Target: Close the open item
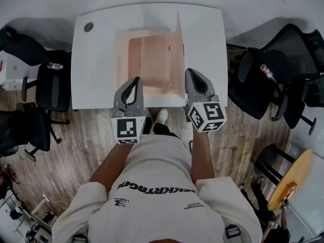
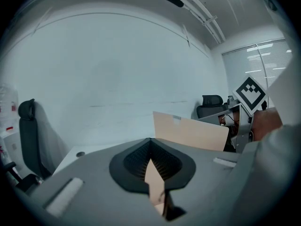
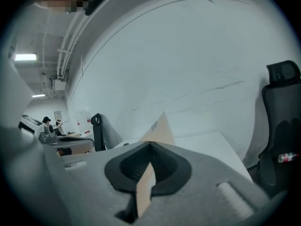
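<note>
Folder (image 1: 149,59): manila, open, lying on the middle of the white table (image 1: 96,70) and reaching the table's near edge.
- Lower leaf flat. Right cover (image 1: 178,54) stands nearly upright and is seen edge-on from the head view, so its faces do not show there.
- Small round mark (image 1: 170,48) on the inner leaf; too small to identify.
- The folder's near edge is partly covered by both grippers.

Left gripper (image 1: 134,82), at the table's near edge: in the left gripper view its jaws are pinched together on a tan sliver of the folder (image 2: 154,185).

Right gripper (image 1: 194,77), also at the near edge, by the foot of the raised cover: jaws clamped on the cover's edge (image 3: 145,189).

Off the table: black office chairs to its left (image 1: 50,87) and right (image 1: 263,80), both partly cut off.
</note>
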{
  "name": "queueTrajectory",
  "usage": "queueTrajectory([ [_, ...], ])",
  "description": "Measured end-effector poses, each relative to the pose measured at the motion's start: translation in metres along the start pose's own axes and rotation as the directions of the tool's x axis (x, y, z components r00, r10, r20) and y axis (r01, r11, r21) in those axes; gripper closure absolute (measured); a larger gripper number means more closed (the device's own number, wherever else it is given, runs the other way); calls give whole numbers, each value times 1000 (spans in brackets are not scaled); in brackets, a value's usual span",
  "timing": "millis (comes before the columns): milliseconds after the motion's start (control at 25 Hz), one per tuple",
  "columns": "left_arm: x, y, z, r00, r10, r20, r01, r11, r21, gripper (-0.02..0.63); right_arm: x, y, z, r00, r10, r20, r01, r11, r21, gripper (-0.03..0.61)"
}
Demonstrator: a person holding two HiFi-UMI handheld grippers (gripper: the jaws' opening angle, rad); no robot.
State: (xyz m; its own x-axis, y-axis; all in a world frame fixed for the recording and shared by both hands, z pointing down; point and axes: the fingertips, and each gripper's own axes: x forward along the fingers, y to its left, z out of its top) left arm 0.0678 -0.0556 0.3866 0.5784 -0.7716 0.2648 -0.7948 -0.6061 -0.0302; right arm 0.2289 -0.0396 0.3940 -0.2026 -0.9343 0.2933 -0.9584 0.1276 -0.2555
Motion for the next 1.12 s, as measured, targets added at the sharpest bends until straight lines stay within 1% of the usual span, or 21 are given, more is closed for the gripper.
queueTrajectory([
  [200, 2, 5, -6, 1000, 10, -10, -10, 1000, -2, 607, 6, -2, -6, 1000, 21, -17, -21, 1000, 16, 578],
  [360, 5, 18, -11, 999, 30, -24, -30, 1000, -2, 607, 14, 3, -5, 998, 56, -18, -55, 997, 51, 578],
  [520, 8, 31, -16, 998, 47, -33, -48, 999, -9, 607, 22, 10, -8, 996, 84, -36, -82, 995, 58, 578],
  [840, 8, 48, -24, 996, 70, -50, -71, 997, -23, 607, 38, 24, -15, 989, 122, -78, -118, 992, 51, 578],
  [1120, 7, 64, -33, 994, 84, -63, -87, 995, -40, 607, 54, 38, -24, 984, 137, -110, -134, 990, 42, 578],
])
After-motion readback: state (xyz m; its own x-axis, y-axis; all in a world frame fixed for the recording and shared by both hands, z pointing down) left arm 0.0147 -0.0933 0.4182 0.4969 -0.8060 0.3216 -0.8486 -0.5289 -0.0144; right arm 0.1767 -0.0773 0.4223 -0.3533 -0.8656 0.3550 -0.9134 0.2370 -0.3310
